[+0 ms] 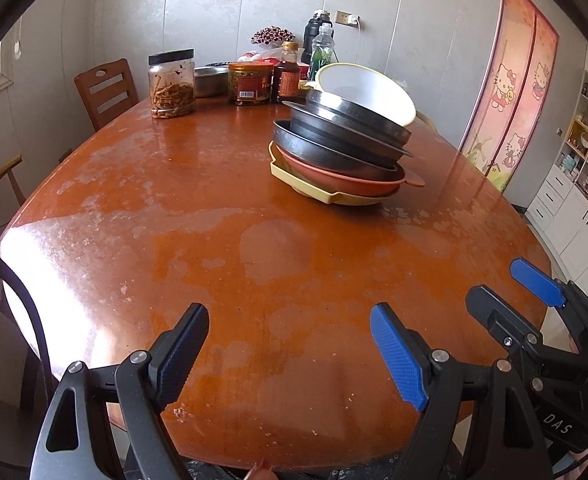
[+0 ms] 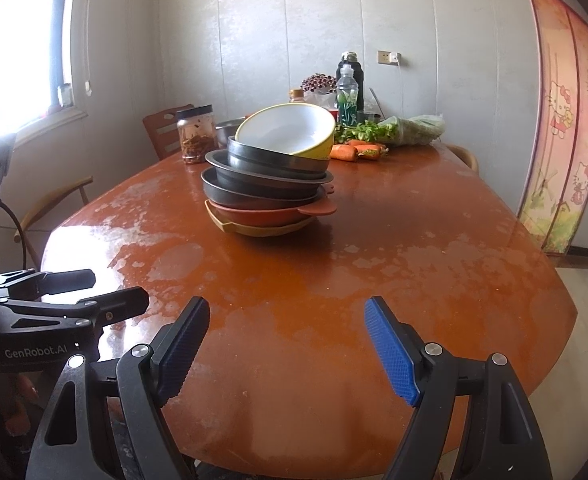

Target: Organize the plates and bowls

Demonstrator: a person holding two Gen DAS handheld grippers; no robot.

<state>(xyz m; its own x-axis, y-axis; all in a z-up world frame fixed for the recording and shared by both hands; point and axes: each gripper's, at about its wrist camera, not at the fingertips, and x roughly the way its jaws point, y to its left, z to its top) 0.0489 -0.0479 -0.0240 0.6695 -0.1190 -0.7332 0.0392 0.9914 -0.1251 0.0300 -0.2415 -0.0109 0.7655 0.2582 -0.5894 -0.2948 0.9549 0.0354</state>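
- Nearest, left gripper (image 1: 289, 350): held over the near edge of the table (image 1: 197, 248), jaws spread, nothing between the blue pads, well short of the stack of dishes (image 1: 342, 152).
- Right gripper (image 2: 287, 344): just beside the left one, also over the near edge, jaws apart and empty, equally far from the stack.
- Table: brown, worn and patchy; bare between the grippers and the stack.
- Stack of dishes, about mid-table: pale yellow tray (image 1: 314, 186) at the bottom, reddish-brown dish (image 1: 346, 180) on it, three dark dishes (image 1: 334, 144) above, the whole pile uneven.
- Yellow bowl (image 2: 289, 132): white inside, resting tilted on top of the stack.
- Beyond the stack, to its left: jar with a black lid (image 1: 171, 84), metal basin (image 1: 209, 80), red-lidded jar (image 1: 250, 83), sauce bottle (image 1: 287, 74).
- Beyond the stack, to its right: carrots (image 2: 356, 151) and bagged greens (image 2: 410, 130).
- Farthest behind the stack: clear bottle (image 2: 349, 98) and dark flask (image 2: 350, 70) by the wall.
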